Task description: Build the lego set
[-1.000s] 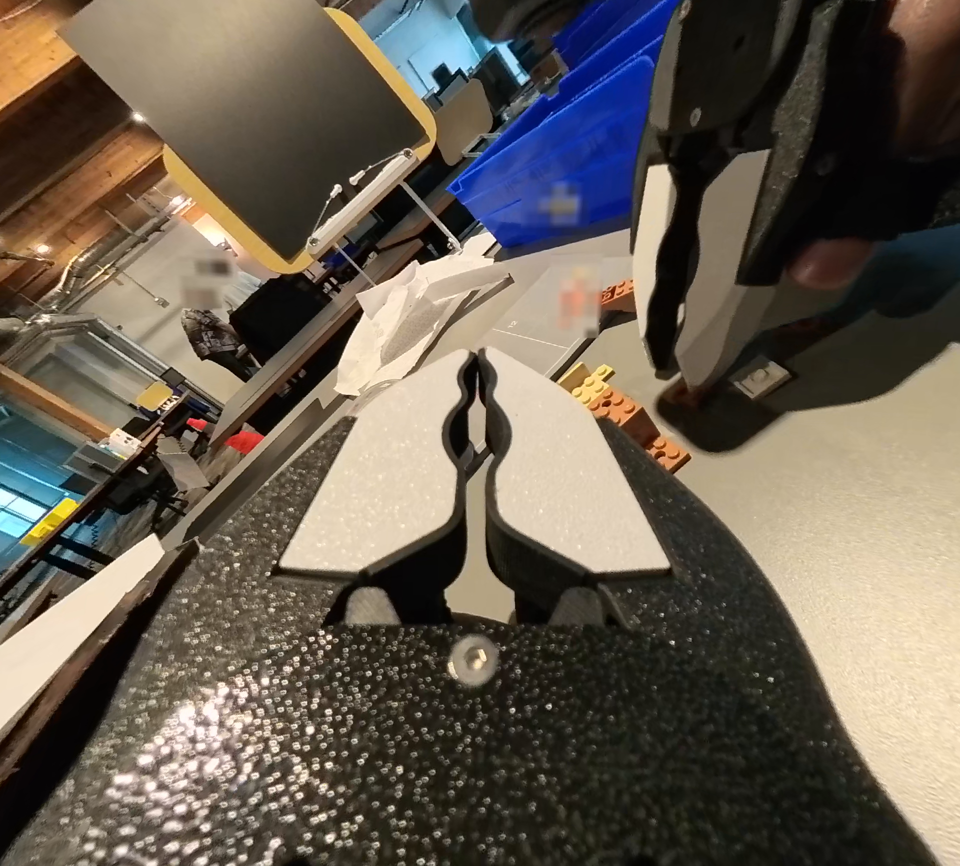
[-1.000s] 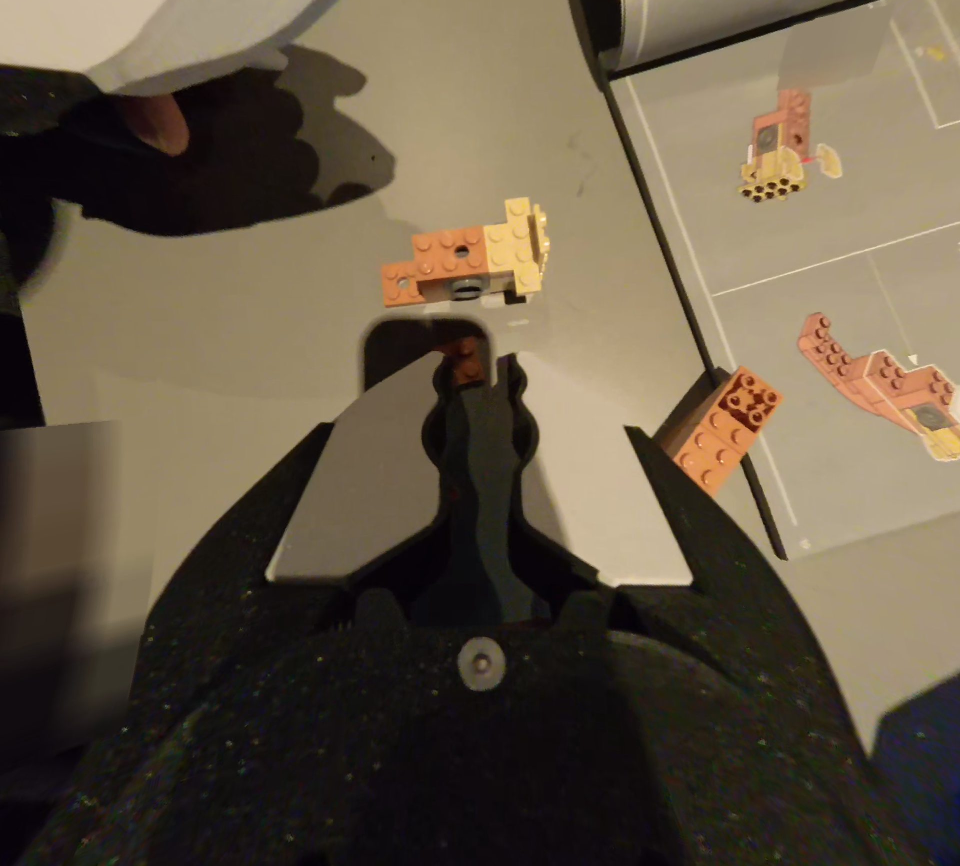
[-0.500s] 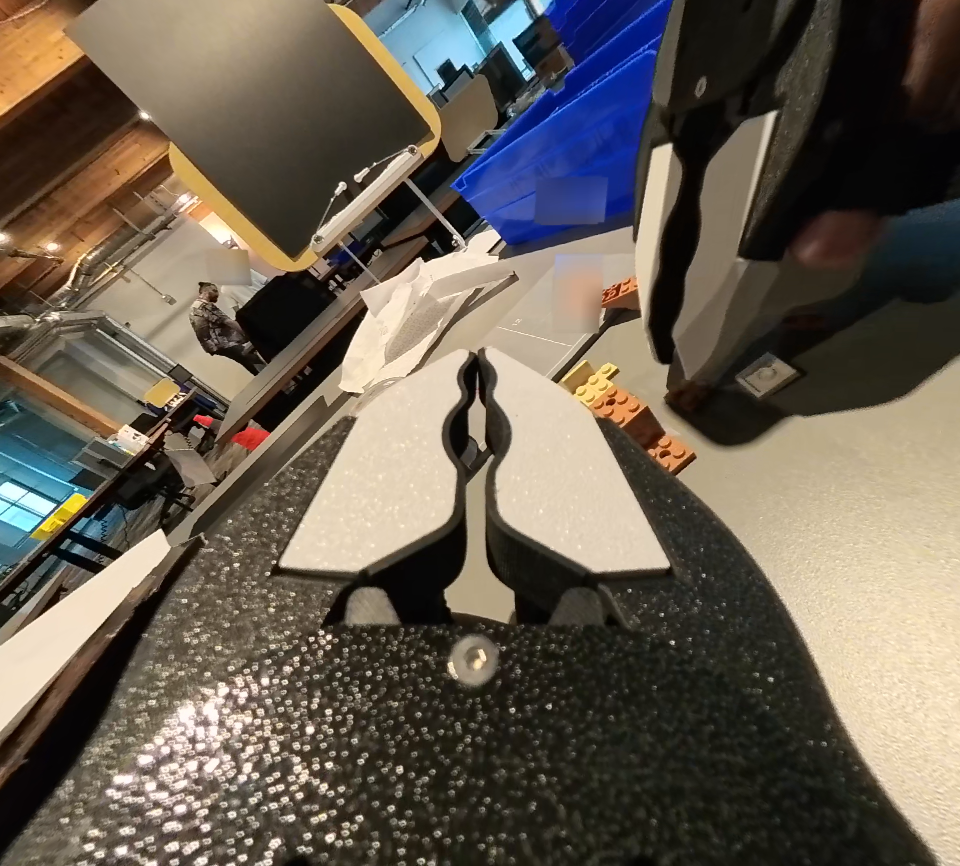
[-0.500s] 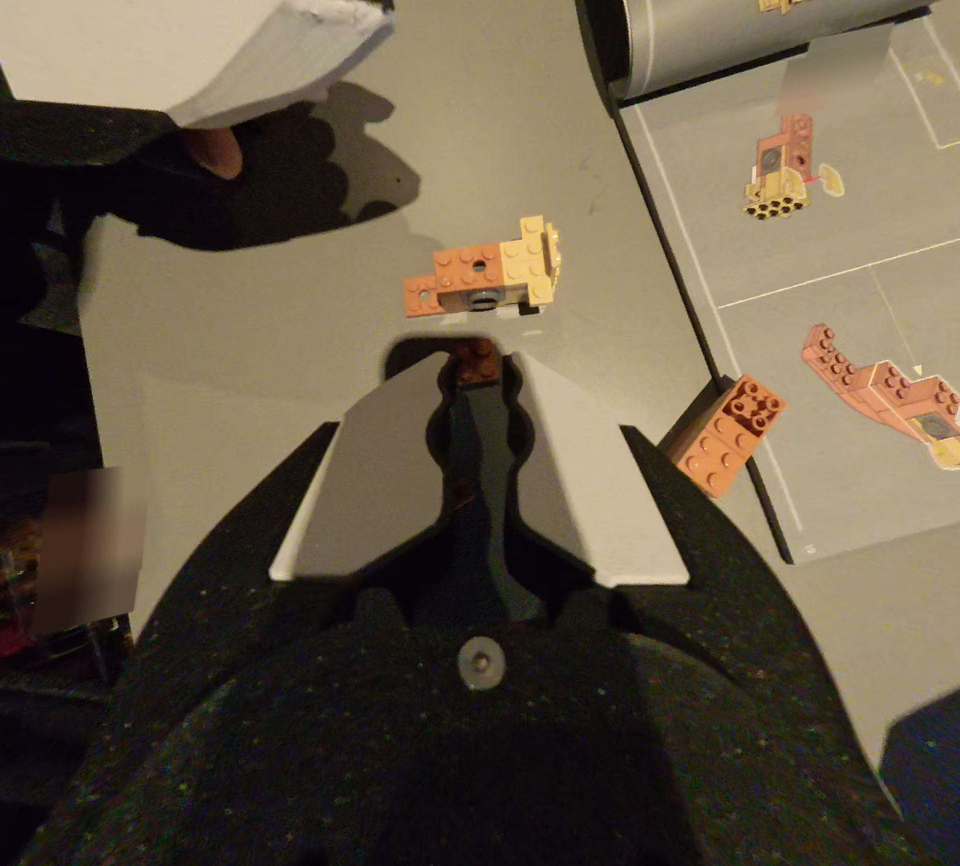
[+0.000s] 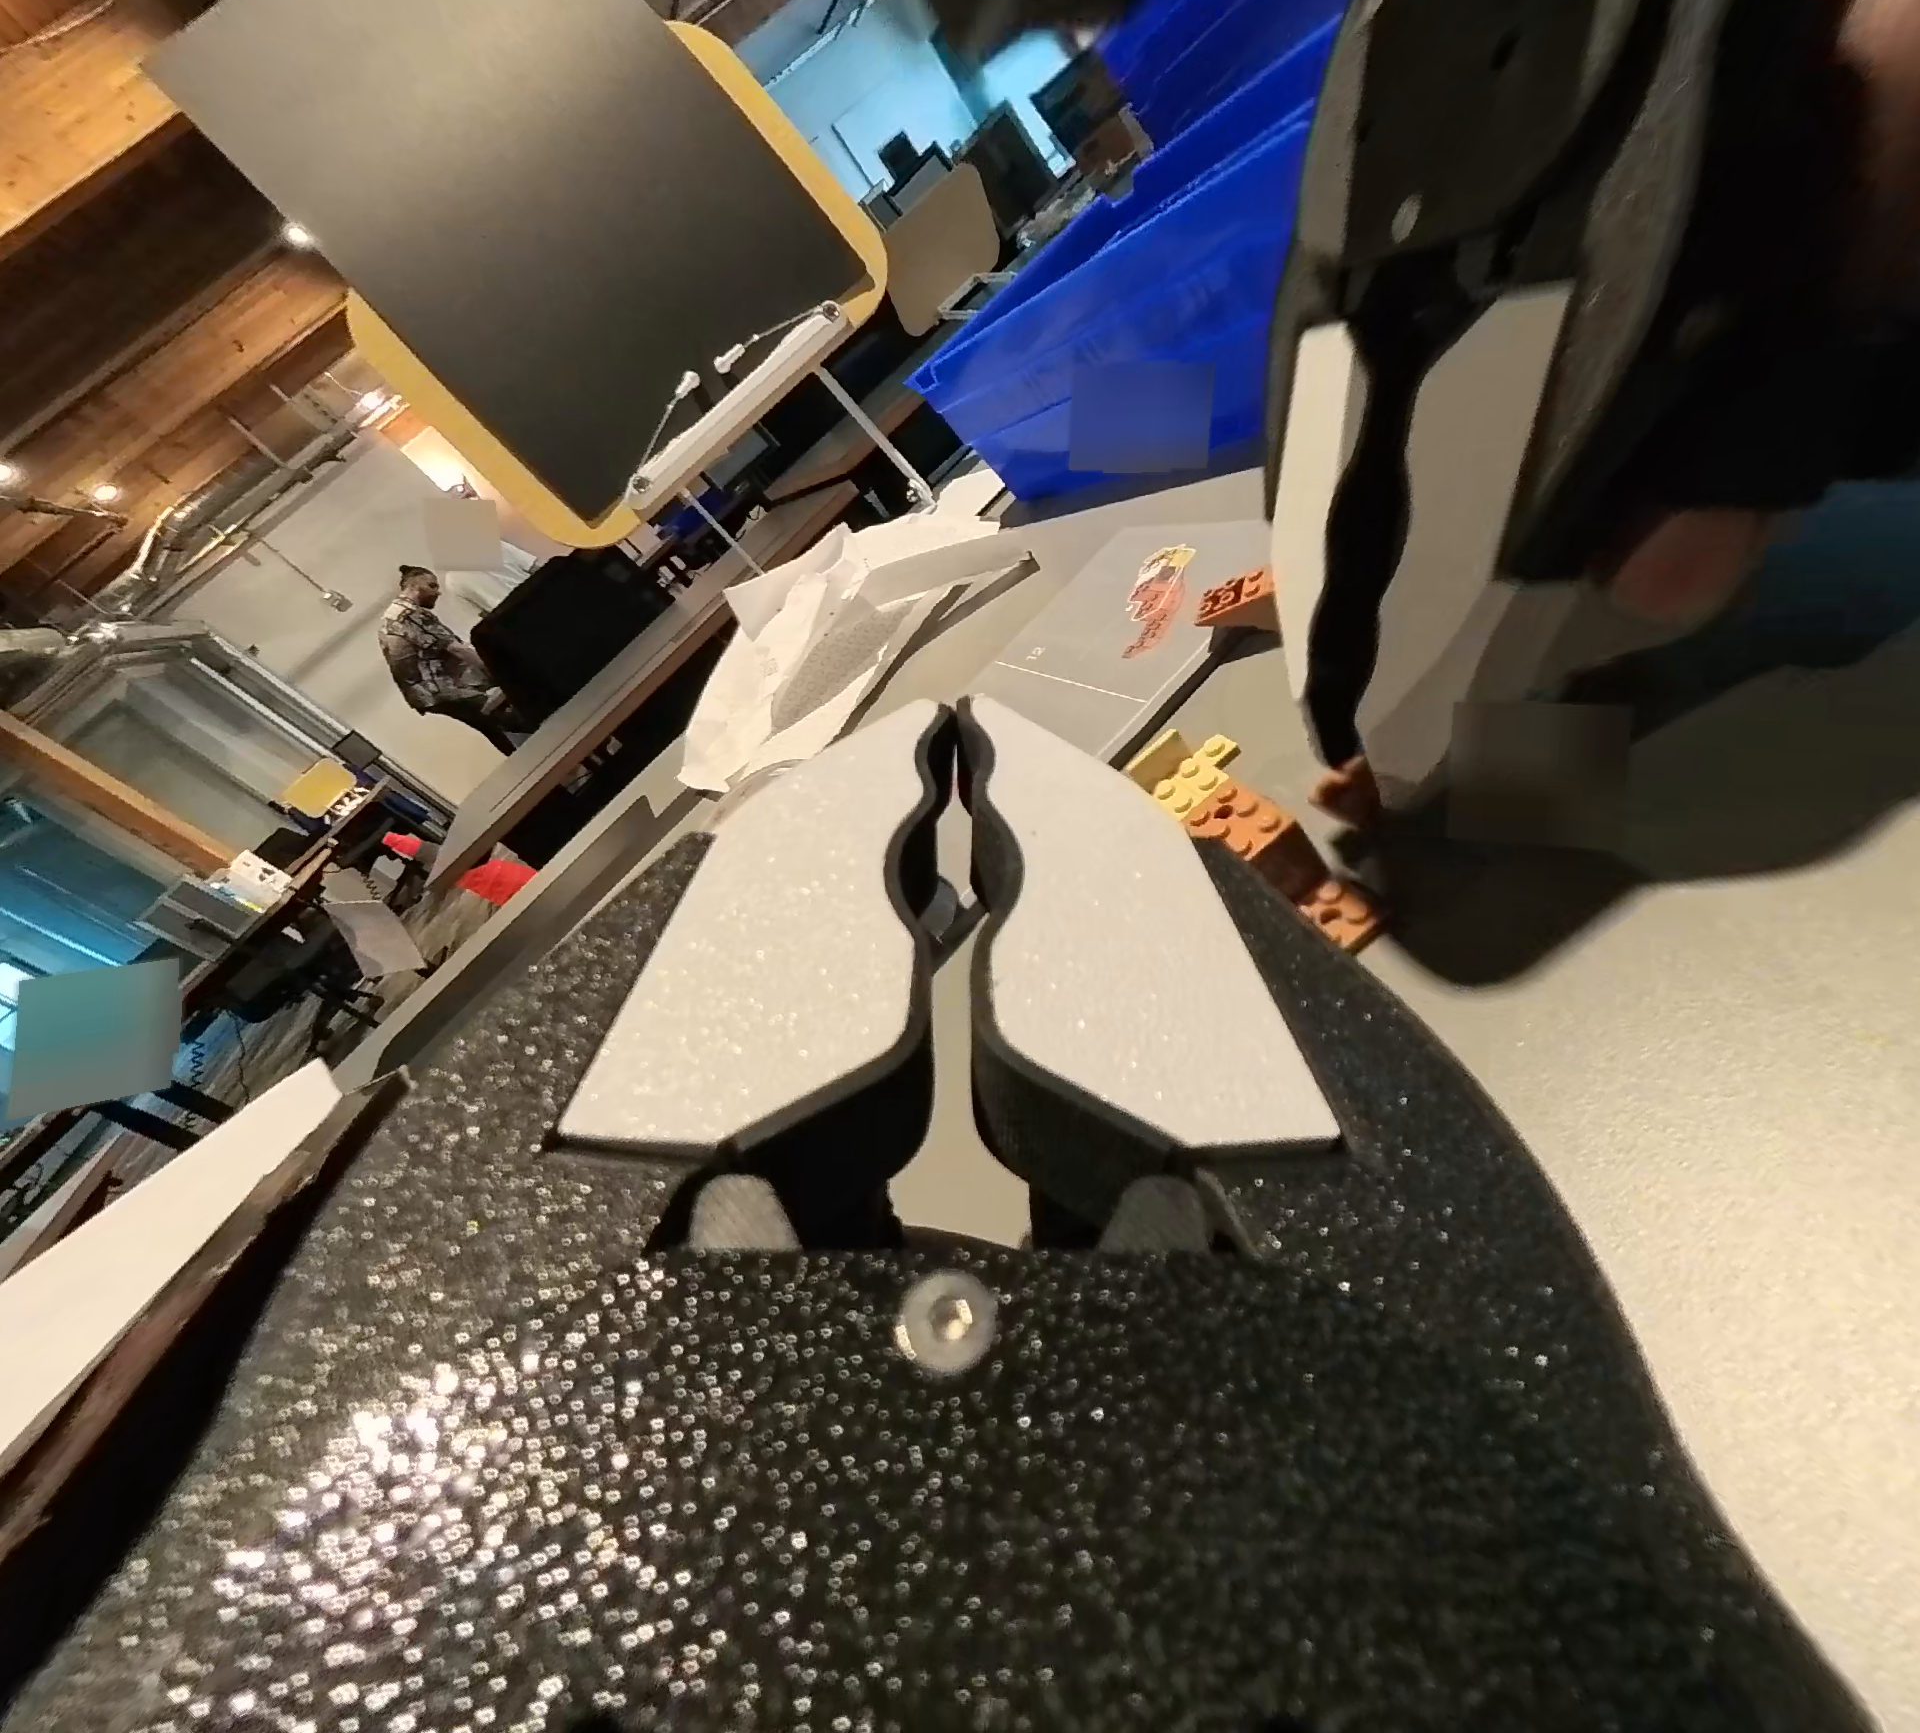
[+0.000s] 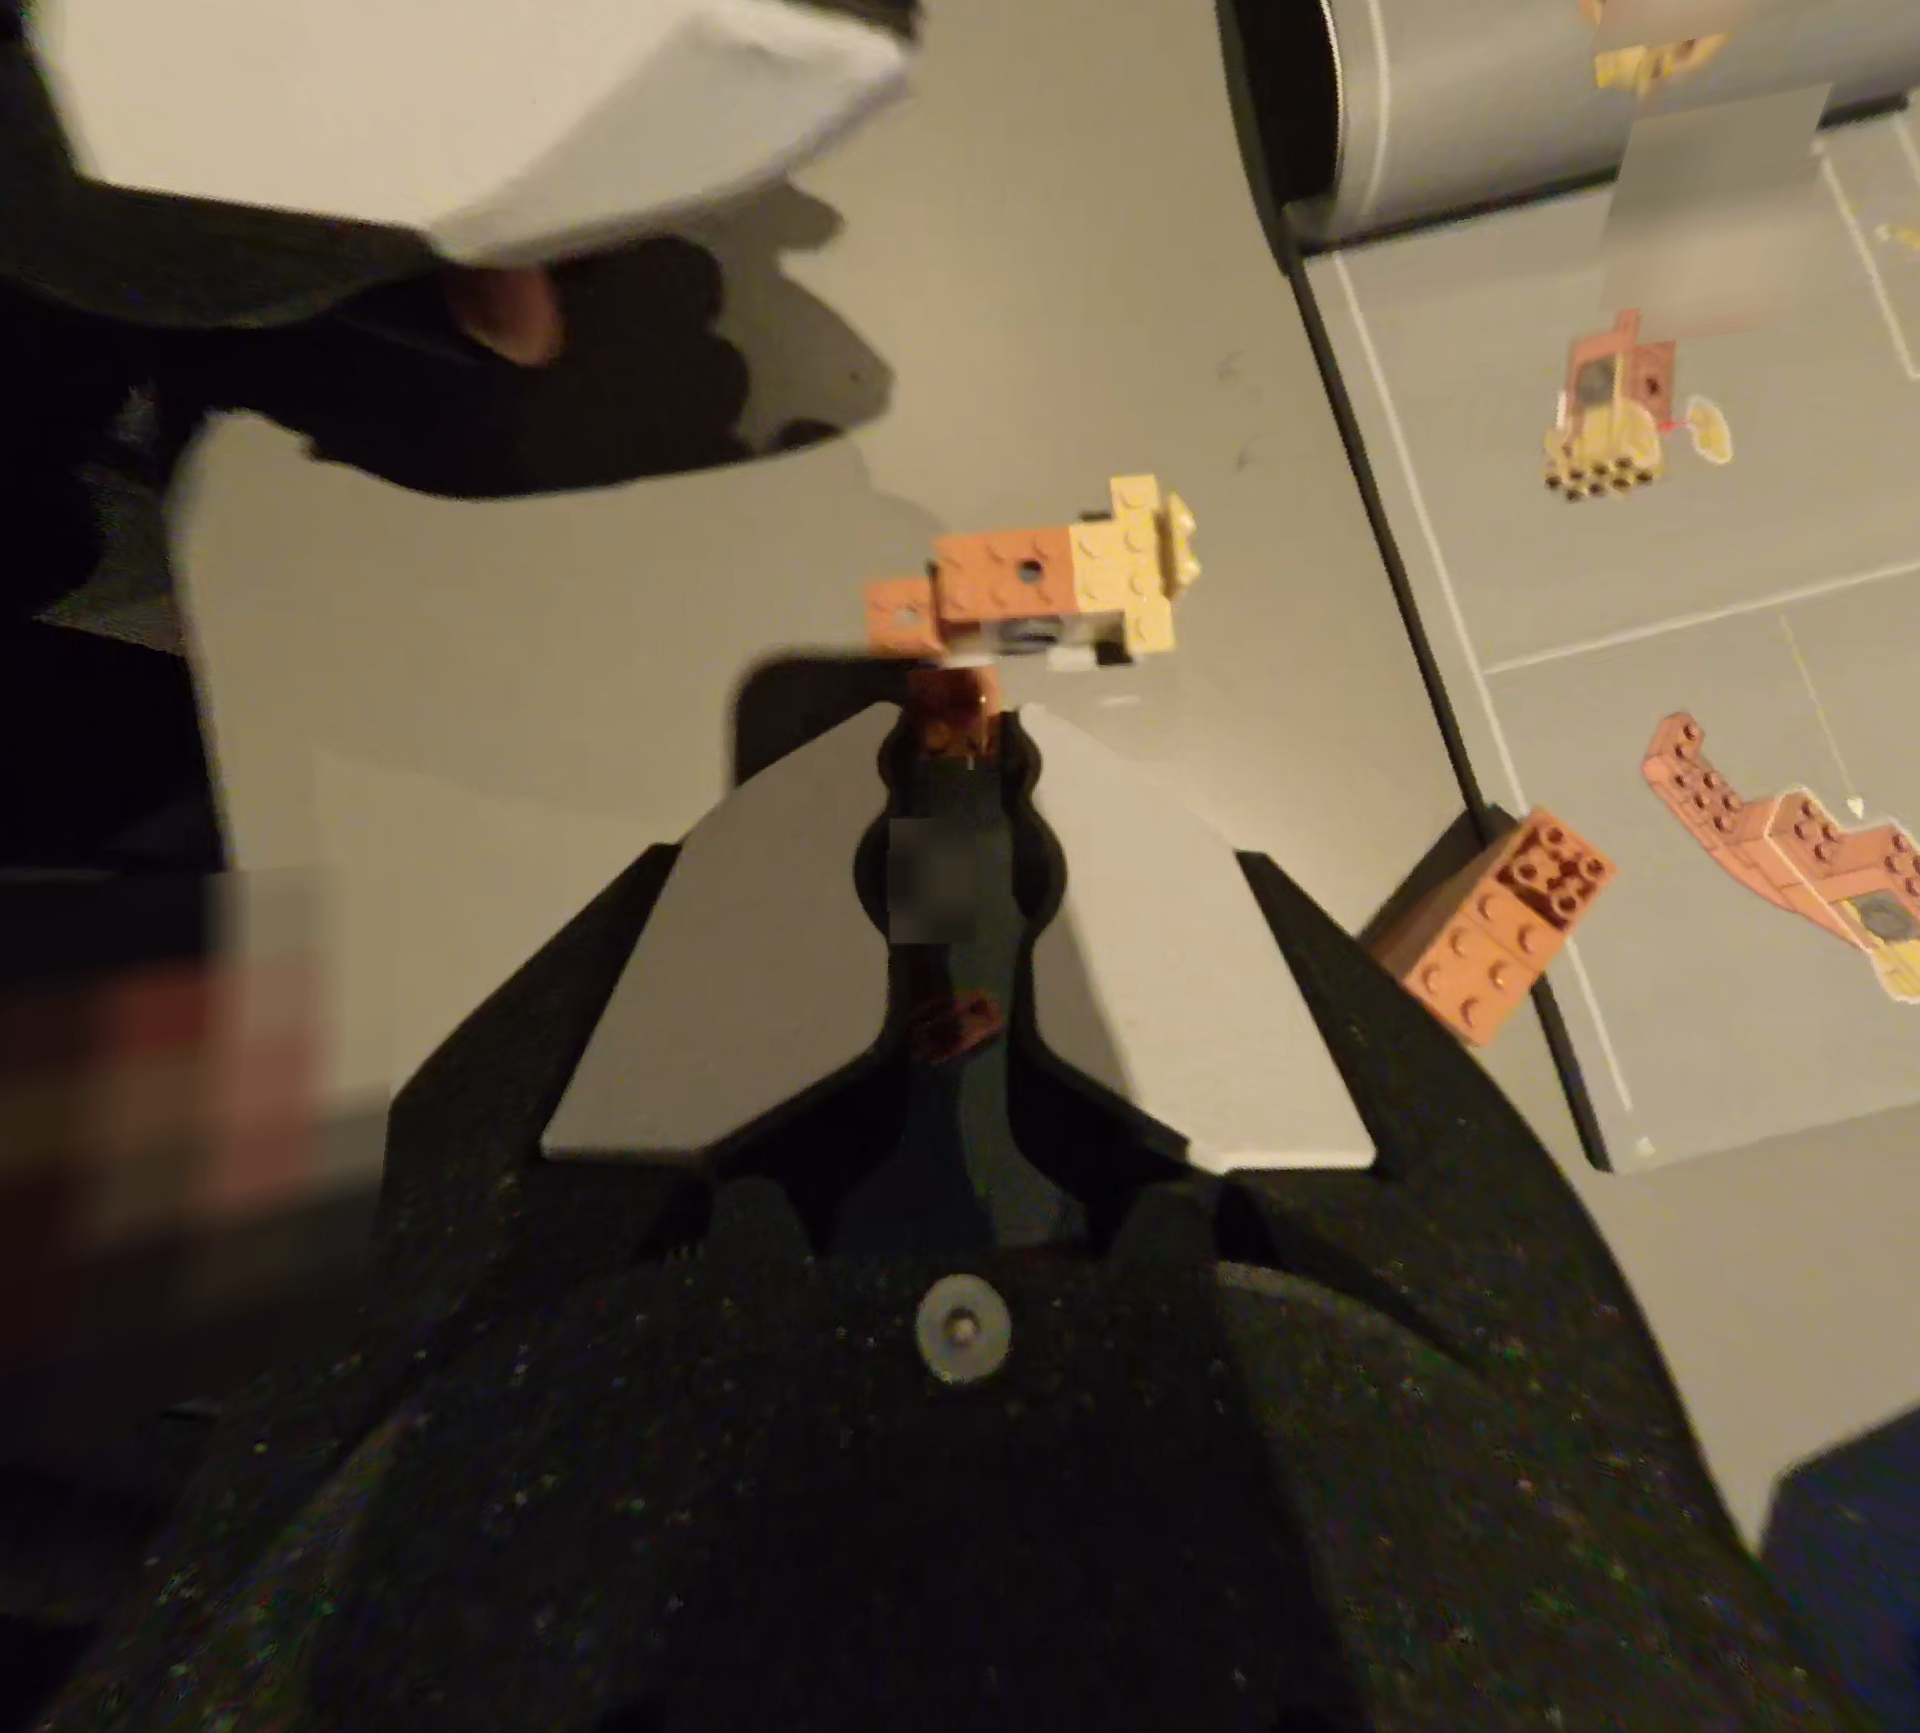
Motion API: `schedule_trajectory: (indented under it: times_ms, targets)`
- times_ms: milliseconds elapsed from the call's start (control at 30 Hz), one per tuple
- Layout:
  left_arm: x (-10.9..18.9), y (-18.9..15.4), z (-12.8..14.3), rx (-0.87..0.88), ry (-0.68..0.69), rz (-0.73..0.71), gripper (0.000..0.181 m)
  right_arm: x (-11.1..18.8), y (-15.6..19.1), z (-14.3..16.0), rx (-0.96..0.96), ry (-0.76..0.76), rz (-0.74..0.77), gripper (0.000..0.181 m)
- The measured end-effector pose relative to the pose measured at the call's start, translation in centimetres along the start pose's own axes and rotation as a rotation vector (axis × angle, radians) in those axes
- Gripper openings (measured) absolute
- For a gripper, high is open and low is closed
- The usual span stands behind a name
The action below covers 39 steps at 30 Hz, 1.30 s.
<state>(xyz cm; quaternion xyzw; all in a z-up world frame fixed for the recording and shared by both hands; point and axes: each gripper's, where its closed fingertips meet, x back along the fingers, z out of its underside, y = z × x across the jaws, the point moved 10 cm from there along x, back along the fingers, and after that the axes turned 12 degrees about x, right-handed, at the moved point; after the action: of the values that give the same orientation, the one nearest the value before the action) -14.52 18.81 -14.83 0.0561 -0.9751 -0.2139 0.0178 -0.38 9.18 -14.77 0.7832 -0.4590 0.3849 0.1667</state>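
Observation:
A small orange and tan lego assembly [image 6: 1039, 582] lies on the grey table; it also shows in the left wrist view [image 5: 1242, 826]. My right gripper [image 6: 958, 719] is shut on a small dark brown lego piece [image 6: 951, 722], its tip just below the assembly's near edge. In the left wrist view the right gripper [image 5: 1351, 779] points down beside the assembly with the brown piece [image 5: 1345, 790] at its tip. My left gripper [image 5: 956, 727] is shut and empty, held low above the table to the left of the assembly; it appears in the right wrist view [image 6: 447, 52] at top left.
An open instruction booklet [image 6: 1683, 644] lies right of the assembly, with an orange brick block [image 6: 1486, 940] on its edge. Blue bins [image 5: 1143, 333], crumpled white paper [image 5: 821, 655] and a black board on a stand [image 5: 499, 249] stand beyond the table. About 9 centimeters separates my left fingertips from my right. From the right gripper's tips to the orange brick block [image 6: 1486, 940] is close to 9 centimeters.
My right gripper has moved forward with the brown piece, closer to the assembly. The left gripper has shifted slightly toward the assembly and stays shut.

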Motion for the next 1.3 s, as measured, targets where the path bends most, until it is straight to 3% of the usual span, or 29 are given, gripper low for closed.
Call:
schedule_trajectory:
  times_ms: [67, 200, 367, 800, 933, 1033, 1133, 1233, 1300]
  targets:
    - [0.0, 0.1, 0.0, 0.006, -0.002, -0.001, 0.0, 0.6, 1.0, -0.9, 0.019, -0.057, -0.018, 0.015]
    - [0.0, 0.0, 0.0, 0.004, -0.001, 0.0, 0.0, -0.5, 2.1, -1.9, 0.087, -0.008, 0.027, 0.015]
    - [0.1, 0.1, 0.0, 0.007, -0.003, -0.003, 0.0, -2.0, 2.6, -2.0, 0.108, 0.058, 0.102, 0.015]
    - [0.1, 0.1, 0.1, 0.001, 0.016, 0.001, 0.0, -2.0, 3.7, -2.2, 0.057, 0.047, 0.262, 0.015]
    - [-0.4, -0.2, 0.4, -0.039, 0.077, 0.025, 0.0, -1.2, 4.2, -1.9, 0.041, 0.011, 0.304, 0.015]
    - [-1.1, -0.3, 0.8, -0.018, 0.246, 0.131, 0.0, -0.9, 4.1, -1.4, 0.015, 0.01, 0.303, 0.015]
    - [-1.6, 0.6, 0.5, 0.171, 0.29, 0.204, 0.0, -0.6, 3.9, -1.1, -0.013, -0.004, 0.294, 0.015]
    - [-2.3, 1.9, -0.6, 0.574, 0.164, 0.31, 0.0, -0.4, 3.9, -0.9, -0.023, -0.014, 0.296, 0.015]
    - [-2.9, 2.5, -0.5, 0.749, 0.134, 0.343, 0.0, -0.3, 3.8, -0.6, -0.03, -0.014, 0.288, 0.015]
